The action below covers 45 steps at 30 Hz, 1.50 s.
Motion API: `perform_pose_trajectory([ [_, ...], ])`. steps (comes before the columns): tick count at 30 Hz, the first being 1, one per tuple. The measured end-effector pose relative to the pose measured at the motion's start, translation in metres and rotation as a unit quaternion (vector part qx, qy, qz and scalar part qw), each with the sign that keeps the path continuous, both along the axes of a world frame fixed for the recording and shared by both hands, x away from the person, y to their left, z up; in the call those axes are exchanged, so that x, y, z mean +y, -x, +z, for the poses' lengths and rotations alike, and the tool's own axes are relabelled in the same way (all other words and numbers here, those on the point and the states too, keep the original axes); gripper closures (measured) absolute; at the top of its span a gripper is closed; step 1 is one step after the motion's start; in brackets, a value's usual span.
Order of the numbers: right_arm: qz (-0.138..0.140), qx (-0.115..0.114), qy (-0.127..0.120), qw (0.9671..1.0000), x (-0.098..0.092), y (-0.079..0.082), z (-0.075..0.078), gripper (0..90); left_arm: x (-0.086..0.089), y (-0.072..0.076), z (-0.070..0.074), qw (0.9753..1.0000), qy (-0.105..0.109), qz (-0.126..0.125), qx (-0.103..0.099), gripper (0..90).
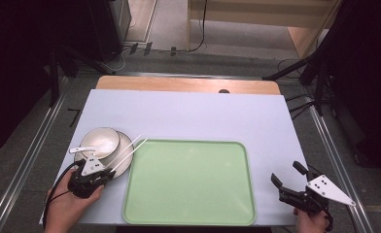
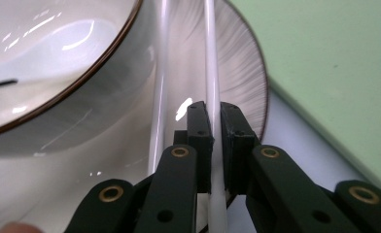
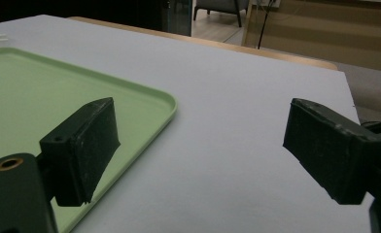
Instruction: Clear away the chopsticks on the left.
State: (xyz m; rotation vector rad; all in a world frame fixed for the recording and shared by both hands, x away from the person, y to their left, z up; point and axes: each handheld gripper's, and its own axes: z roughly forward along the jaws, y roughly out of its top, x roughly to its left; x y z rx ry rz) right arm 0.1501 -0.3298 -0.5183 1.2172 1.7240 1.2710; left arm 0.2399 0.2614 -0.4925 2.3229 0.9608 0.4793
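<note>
A pair of white chopsticks point(image 1: 129, 150) lies slanted across the right edge of a plate point(image 1: 124, 156) at the table's near left, tips reaching toward the upper left corner of a green tray point(image 1: 188, 182). The left gripper point(image 1: 97, 174) has its jaws clamped together on the near end of one chopstick point(image 2: 213, 97); in the left gripper view the second chopstick point(image 2: 159, 87) runs free just beside it, apart from the jaws.

A bowl point(image 1: 101, 141) stands on the plate just left of the chopsticks, with a white spoon point(image 1: 84, 148) resting in it, its handle sticking out over the rim to the left. The bowl's brown-edged rim point(image 2: 77, 82) crowds close to the free chopstick.

The tray lies flat at the table's near centre, its left edge just beside the plate. The tray's corner point(image 2: 334, 73) lies just past the plate's rim.

The right gripper point(image 1: 289, 180) hovers well apart at the near right, over the pale table cover point(image 1: 198, 111), its jaws standing wide apart with nothing between them. The tray's right edge point(image 3: 164, 104) sits just to its left.
</note>
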Motion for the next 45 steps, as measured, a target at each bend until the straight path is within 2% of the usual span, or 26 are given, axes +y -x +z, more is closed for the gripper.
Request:
perform_pose_trajectory([
  [3,-0.001,0.000,0.000,1.0000,0.000,0.000,0.000,13.0,-0.003,0.002,0.004,0.9999,0.015,-0.001,-0.004,85.5],
  [8,-0.001,0.000,-0.001,1.0000,0.000,0.000,0.000,13.0,-0.014,0.006,0.010,0.9991,0.041,-0.008,0.005,85.6],
  [11,-0.002,0.001,-0.002,1.0000,0.000,0.000,0.000,13.0,-0.024,0.006,0.006,0.9990,0.036,-0.018,0.021,85.6],
  [13,-0.002,0.001,-0.002,1.0000,-0.001,0.000,0.000,13.0,-0.026,0.006,0.005,0.9991,0.032,-0.018,0.021,85.6],
  [18,-0.004,0.000,-0.004,1.0000,-0.002,0.001,0.000,13.0,-0.039,0.009,0.005,0.9976,0.060,-0.017,0.031,85.7],
  [20,-0.004,0.000,-0.006,1.0000,-0.003,0.001,0.000,13.0,-0.050,0.012,0.003,0.9972,0.062,-0.023,0.036,85.7],
  [23,-0.004,0.001,-0.006,1.0000,-0.002,0.000,0.000,13.0,-0.069,0.014,-0.005,0.9968,0.050,-0.036,0.052,85.7],
  [26,-0.003,0.001,-0.006,1.0000,-0.001,0.000,-0.001,13.0,-0.083,0.016,-0.014,0.9948,0.059,-0.044,0.070,85.7],
  [27,-0.003,0.001,-0.006,1.0000,-0.001,0.000,-0.001,13.0,-0.089,0.017,-0.017,0.9944,0.059,-0.044,0.076,85.7],
  [28,-0.004,0.001,-0.006,1.0000,-0.001,0.000,-0.001,13.0,-0.093,0.018,-0.019,0.9949,0.056,-0.039,0.074,85.6],
  [29,-0.004,0.001,-0.007,1.0000,-0.001,0.000,-0.001,13.0,-0.096,0.019,-0.020,0.9943,0.066,-0.033,0.077,85.6],
  [32,-0.004,0.001,-0.007,1.0000,-0.002,0.000,0.000,13.0,-0.100,0.021,-0.020,0.9951,0.059,-0.026,0.075,85.6],
  [35,-0.005,0.002,-0.009,0.9999,-0.003,0.000,-0.001,13.0,-0.098,0.021,-0.021,0.9939,0.074,-0.009,0.082,85.0],
  [37,-0.006,0.000,-0.009,0.9999,-0.003,0.000,-0.001,13.0,-0.097,0.021,-0.021,0.9926,0.084,-0.007,0.088,83.7],
  [40,-0.004,0.001,-0.008,1.0000,-0.003,-0.001,-0.001,13.0,-0.096,0.020,-0.021,0.9912,0.093,-0.014,0.093,76.7],
  [44,-0.005,0.001,-0.007,1.0000,-0.003,0.000,0.000,13.0,-0.094,0.018,-0.021,0.9926,0.090,-0.022,0.078,66.2],
  [45,-0.005,0.000,-0.008,1.0000,-0.004,0.000,0.000,13.0,-0.092,0.016,-0.020,0.9913,0.107,-0.020,0.075,66.3],
])
